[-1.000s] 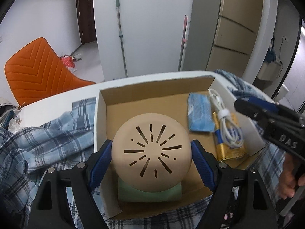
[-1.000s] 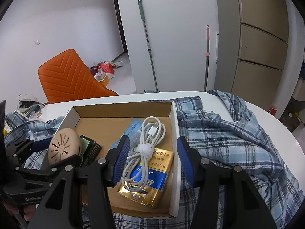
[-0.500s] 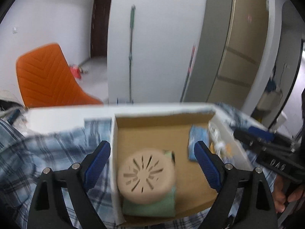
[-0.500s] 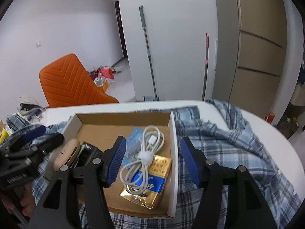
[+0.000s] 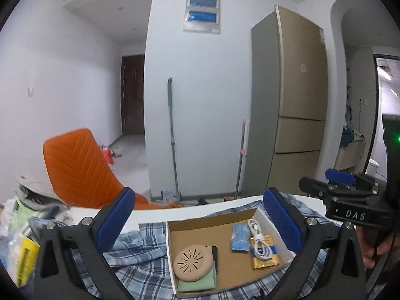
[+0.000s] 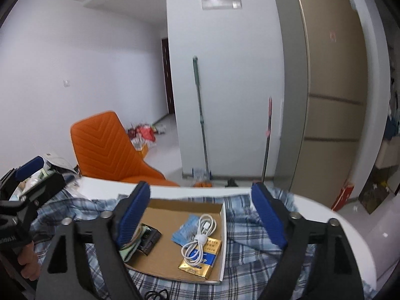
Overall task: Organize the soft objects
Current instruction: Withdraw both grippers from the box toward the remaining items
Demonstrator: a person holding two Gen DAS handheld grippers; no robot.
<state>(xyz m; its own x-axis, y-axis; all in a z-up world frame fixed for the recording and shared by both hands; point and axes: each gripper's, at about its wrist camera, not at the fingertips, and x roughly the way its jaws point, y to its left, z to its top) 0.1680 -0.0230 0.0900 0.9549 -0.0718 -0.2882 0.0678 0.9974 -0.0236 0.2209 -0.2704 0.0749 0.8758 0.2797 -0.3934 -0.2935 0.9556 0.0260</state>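
A shallow cardboard box (image 5: 197, 226) (image 6: 175, 206) lies on a blue plaid cloth (image 5: 140, 262) (image 6: 252, 240) on the white table. In it a round beige slotted pad (image 5: 193, 262) rests on a green cloth (image 5: 200, 283), beside a blue packet (image 5: 240, 233) (image 6: 186, 230), a coiled white cable (image 5: 260, 238) (image 6: 200, 235) and a gold packet (image 5: 267, 258) (image 6: 200, 261). My left gripper (image 5: 197, 218) is open, empty, raised above the box. My right gripper (image 6: 200, 218) is open, empty, high over the box.
An orange chair (image 5: 77, 167) (image 6: 107, 147) stands behind the table. A mop (image 5: 172, 137) and a red-handled broom (image 5: 241, 160) lean on the wall by a tall fridge (image 5: 297, 100). Clutter (image 5: 22, 227) lies at the table's left end.
My left gripper opened, let go of the beige pad and rose well above the box. My right gripper opened wider and lifted away from the cable.
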